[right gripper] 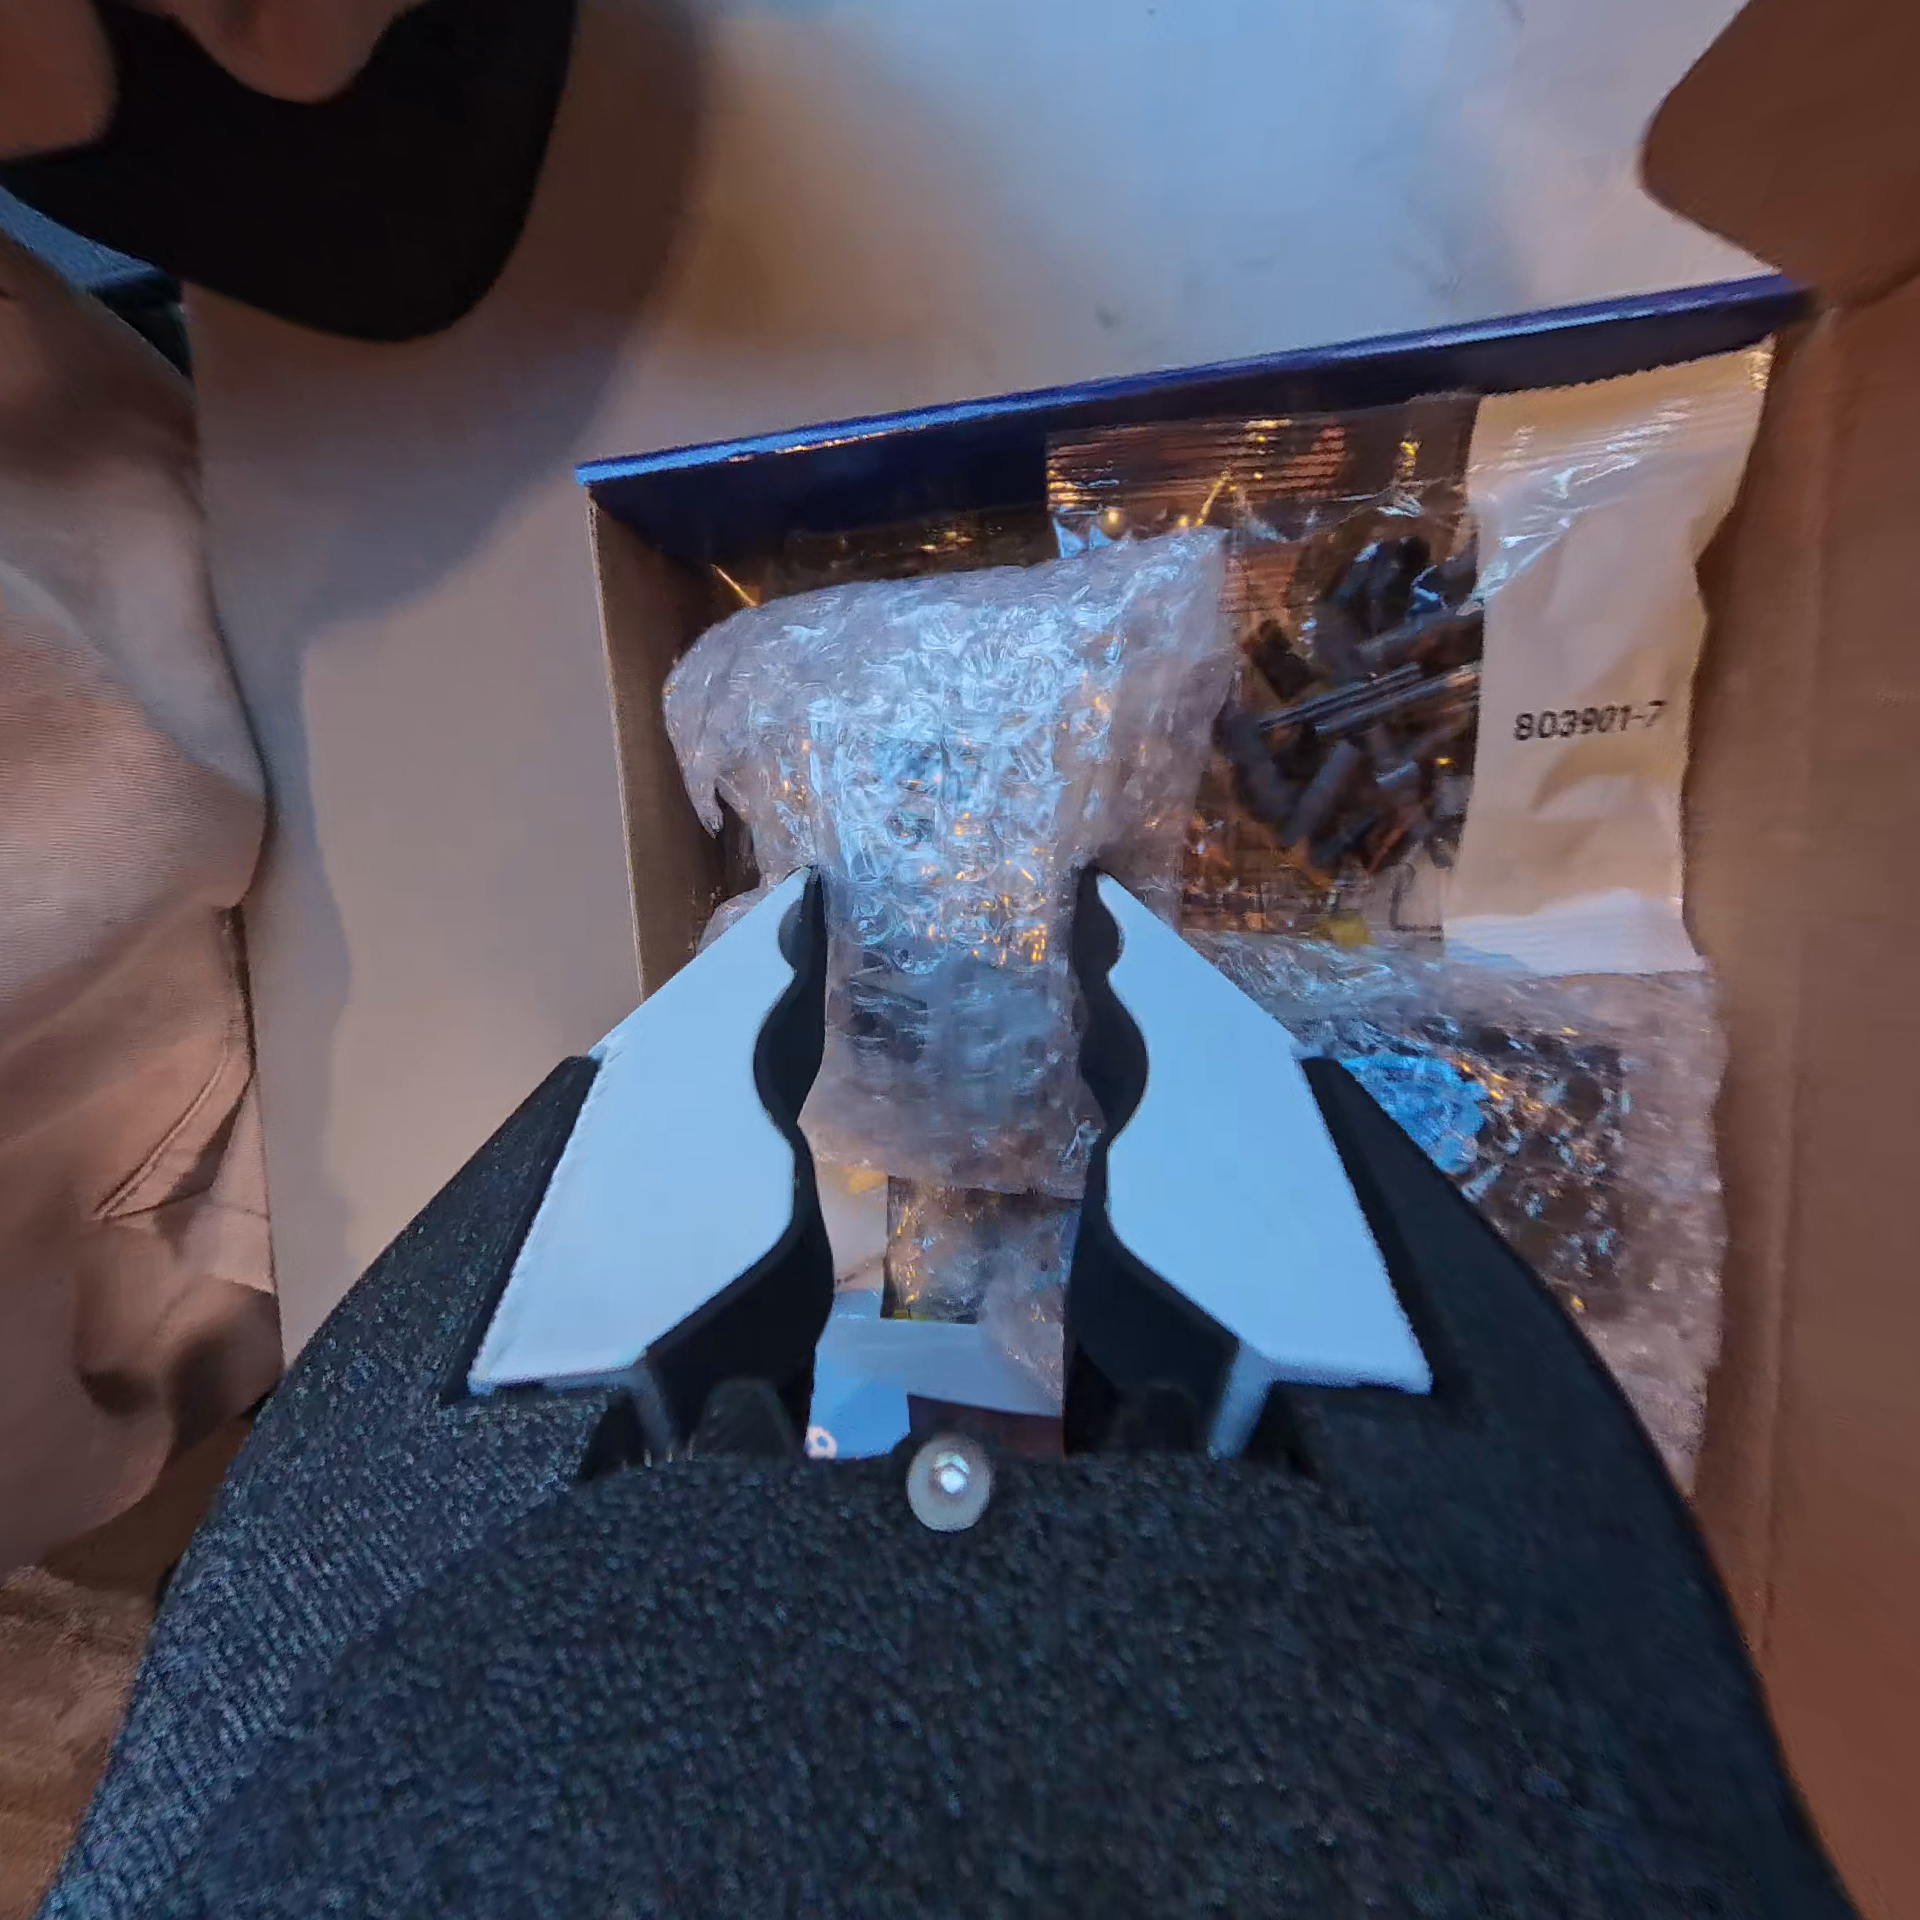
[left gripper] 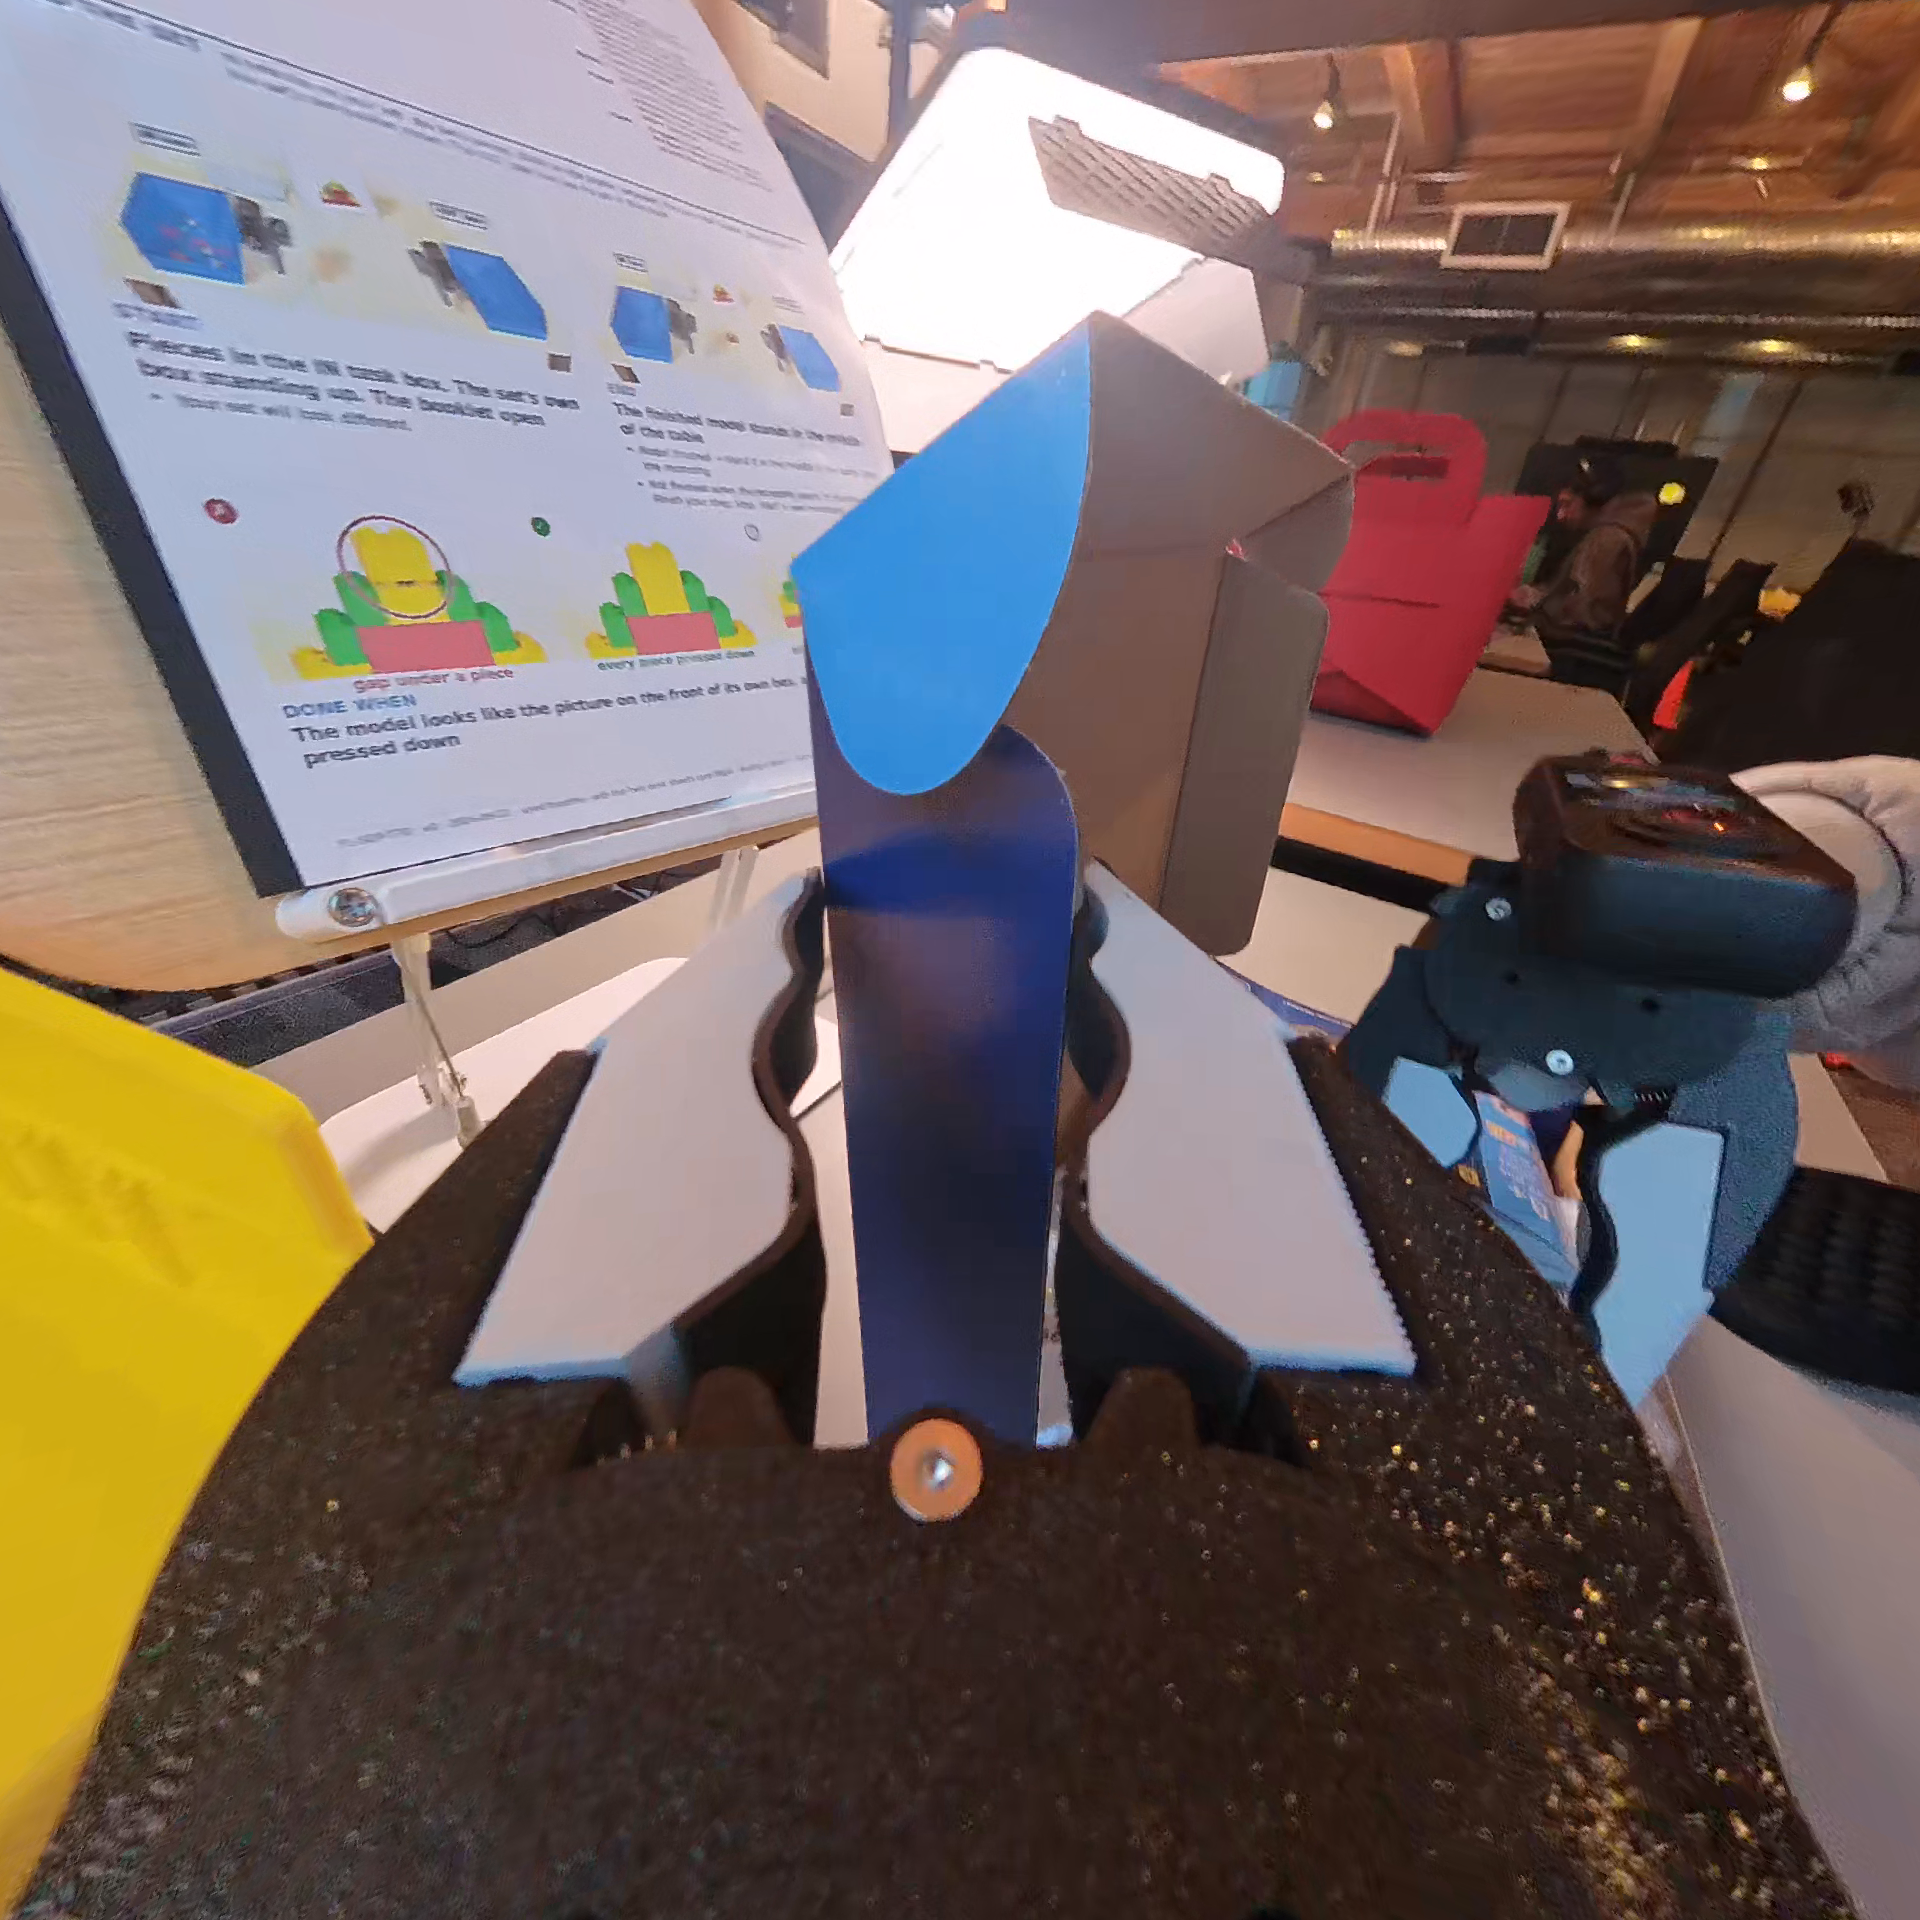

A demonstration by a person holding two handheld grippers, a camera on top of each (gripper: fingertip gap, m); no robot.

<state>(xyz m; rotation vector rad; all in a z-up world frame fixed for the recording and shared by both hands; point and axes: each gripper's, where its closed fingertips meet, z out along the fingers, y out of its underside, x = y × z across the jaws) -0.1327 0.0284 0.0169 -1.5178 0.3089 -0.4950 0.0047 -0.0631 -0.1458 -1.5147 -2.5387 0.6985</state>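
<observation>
The left gripper [left gripper: 945, 914] points slightly upward, its fingers [left gripper: 665, 1143] closed on the blue flap [left gripper: 951, 1091] of an open box [left gripper: 1174, 644]. The flap rises between them and its rounded end curls over; the brown inside of the box stands behind it, and the box body below is hidden by the gripper.

In the left wrist view the right gripper [left gripper: 1558, 1174] reaches down at the far right, held by a hand [left gripper: 1860, 914] in a grey sleeve that the frame edge cuts off, with a camera [left gripper: 1673, 862] on top.

In its own view the right gripper [right gripper: 951, 914] looks into the box [right gripper: 623, 727], its fingers [right gripper: 675, 1143] set narrow and gripping a bubble-wrap bundle [right gripper: 935, 748]. What the wrap holds is too blurred to tell. Beside it lies a clear bag [right gripper: 1403, 686] of small dark parts, partly hidden by a brown flap [right gripper: 1818, 935] on the right.

A yellow bin [left gripper: 135, 1299] is cut off at the left, an instruction board [left gripper: 436, 416] stands behind on the table [left gripper: 540, 1029], and a red box [left gripper: 1423, 592] sits farther off.
</observation>
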